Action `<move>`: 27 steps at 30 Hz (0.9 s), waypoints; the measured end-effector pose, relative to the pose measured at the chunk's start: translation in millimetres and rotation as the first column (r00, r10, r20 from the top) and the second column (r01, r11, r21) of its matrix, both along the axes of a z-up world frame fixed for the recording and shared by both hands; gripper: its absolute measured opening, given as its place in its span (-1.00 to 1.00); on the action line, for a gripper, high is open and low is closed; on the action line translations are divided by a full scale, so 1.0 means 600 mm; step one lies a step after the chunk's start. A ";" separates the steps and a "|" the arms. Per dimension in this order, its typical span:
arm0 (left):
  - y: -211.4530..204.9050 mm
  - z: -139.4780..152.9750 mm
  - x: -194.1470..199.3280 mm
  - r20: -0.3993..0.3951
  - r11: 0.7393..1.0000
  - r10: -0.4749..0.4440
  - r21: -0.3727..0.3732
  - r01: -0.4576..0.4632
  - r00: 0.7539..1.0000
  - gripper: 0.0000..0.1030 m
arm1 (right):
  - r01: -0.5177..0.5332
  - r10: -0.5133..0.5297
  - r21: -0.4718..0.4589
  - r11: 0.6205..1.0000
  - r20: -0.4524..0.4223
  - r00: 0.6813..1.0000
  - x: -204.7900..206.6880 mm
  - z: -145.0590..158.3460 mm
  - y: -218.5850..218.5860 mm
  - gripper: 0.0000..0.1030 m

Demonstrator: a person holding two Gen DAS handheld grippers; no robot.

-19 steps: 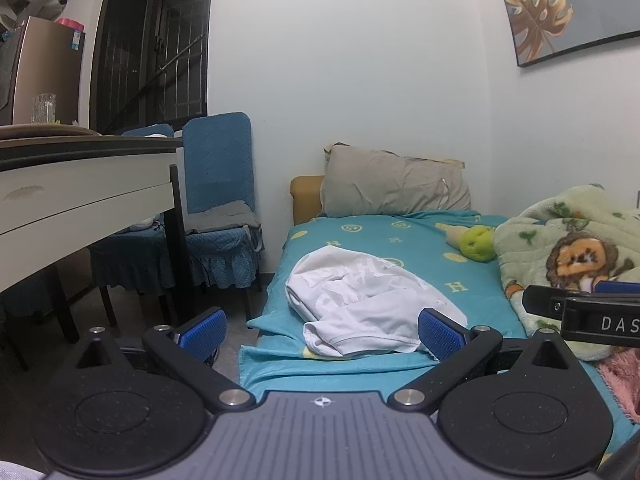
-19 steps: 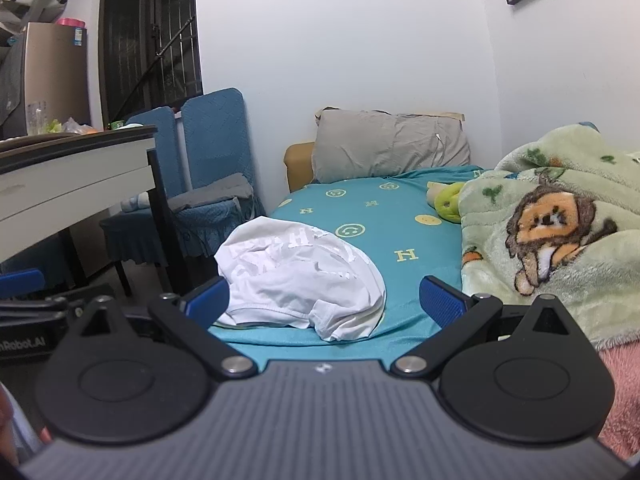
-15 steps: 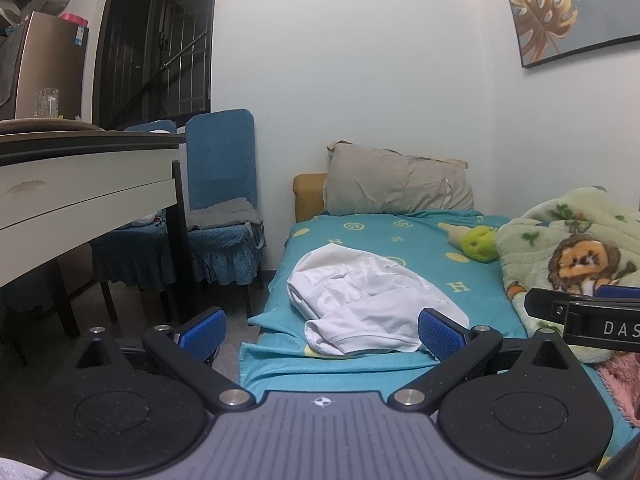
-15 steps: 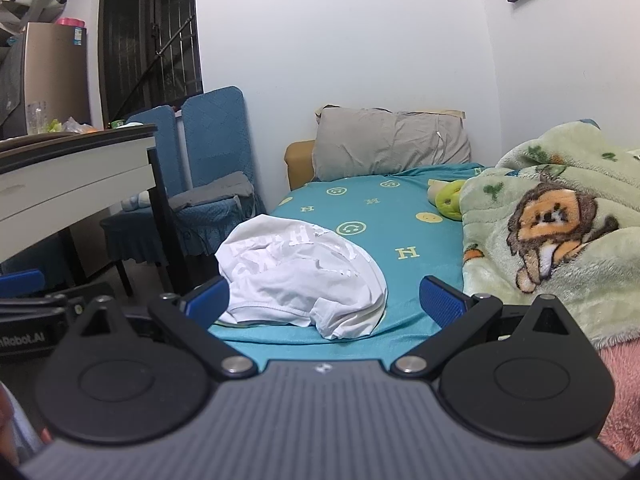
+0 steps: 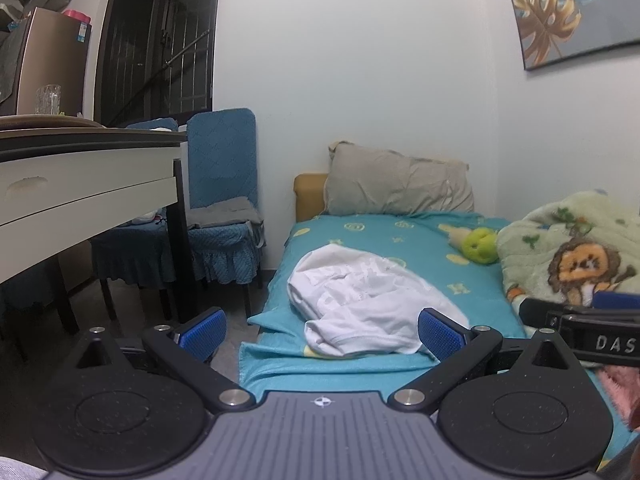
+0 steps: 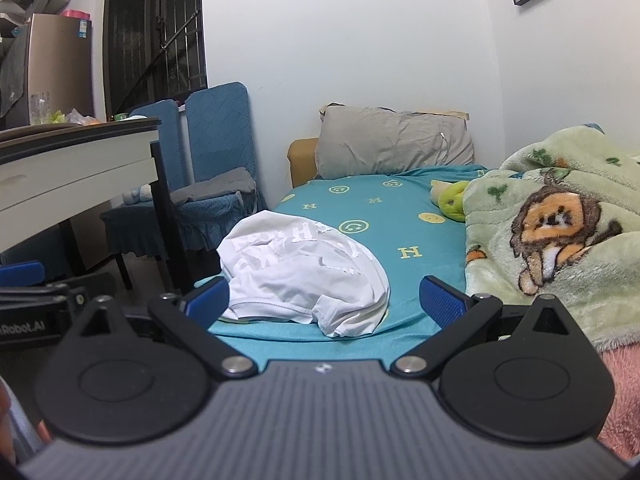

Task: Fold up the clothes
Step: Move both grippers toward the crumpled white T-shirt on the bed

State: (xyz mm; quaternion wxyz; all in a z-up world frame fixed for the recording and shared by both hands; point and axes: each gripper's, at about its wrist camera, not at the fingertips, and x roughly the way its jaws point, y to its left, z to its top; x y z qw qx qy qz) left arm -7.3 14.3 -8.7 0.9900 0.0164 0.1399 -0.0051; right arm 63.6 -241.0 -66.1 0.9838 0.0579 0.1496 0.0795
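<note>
Barely anything differs from half a second ago: the crumpled white garment (image 5: 360,304) lies at lower centre on the teal bedsheet (image 5: 384,240), and the left gripper (image 5: 322,330) and right gripper (image 6: 324,300) both gape wide, holding nothing, short of it.

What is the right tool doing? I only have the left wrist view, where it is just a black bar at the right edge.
Observer: The right tool is open and empty, its blue pads spread in front of the white shirt.
Operator: Which part of the shirt faces it?
Observer: A stitched hem, bunched at the near edge of the crumpled pile.
Operator: Is my left tool in that view?
Observer: Yes, the left tool shows from the side at the far left, low beside the table.
</note>
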 end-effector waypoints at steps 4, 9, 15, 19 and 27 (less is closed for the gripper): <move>-0.003 0.005 -0.004 0.009 1.000 0.000 -0.008 0.000 1.000 0.99 | -0.002 0.002 0.001 1.000 0.006 1.000 -0.001 0.001 0.001 1.00; -0.008 0.005 -0.004 0.006 1.000 0.006 0.003 -0.006 1.000 0.99 | -0.005 0.005 -0.004 1.000 0.007 1.000 -0.002 0.001 0.002 1.00; -0.020 0.006 -0.002 0.003 1.000 0.013 0.026 -0.013 1.000 0.99 | -0.002 0.001 0.016 1.000 0.022 1.000 -0.004 0.005 -0.003 1.00; -0.024 0.006 0.001 0.000 0.999 0.016 0.029 -0.016 1.000 0.99 | 0.025 -0.027 0.029 0.999 0.066 0.997 -0.009 0.014 -0.007 1.00; -0.020 0.003 0.023 -0.039 0.999 -0.038 -0.022 0.037 0.999 0.99 | 0.059 -0.071 0.076 0.995 0.157 0.985 -0.003 0.058 -0.028 1.00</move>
